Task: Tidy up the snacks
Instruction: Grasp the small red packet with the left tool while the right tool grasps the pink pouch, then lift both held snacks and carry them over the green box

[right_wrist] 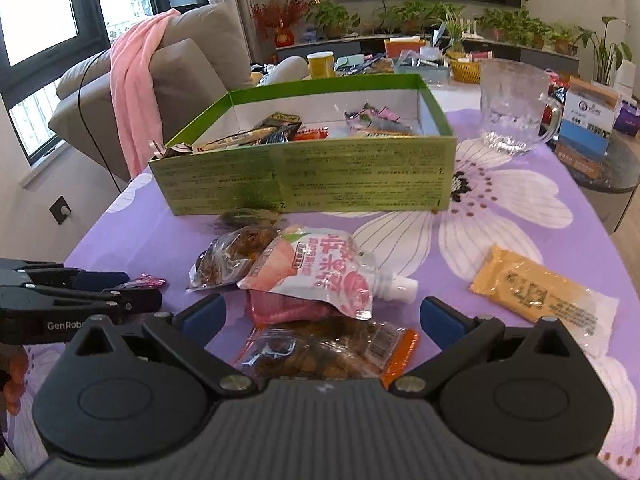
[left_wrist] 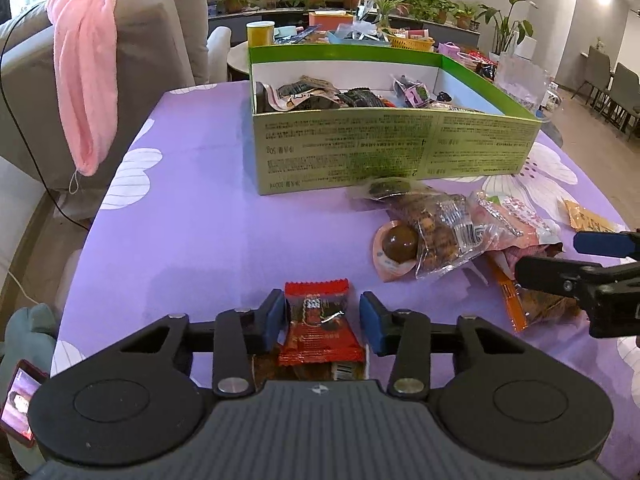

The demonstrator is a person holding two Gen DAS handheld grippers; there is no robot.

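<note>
A red snack packet lies on the purple cloth between the blue pads of my left gripper. The left pad is at its edge and a gap shows at the right pad. My right gripper stands open and wide over a pile: a pink-and-white spout pouch lying on a clear bag of brown snacks. Neither pad touches them. The left wrist view shows the right gripper at the right edge. A green box with several packets inside stands behind the pile.
A yellow packet lies right of the pile, and a glass mug stands right of the box. A round brown sweet pack lies in the pile. A sofa with a pink towel borders the table's left edge. A phone shows lower left.
</note>
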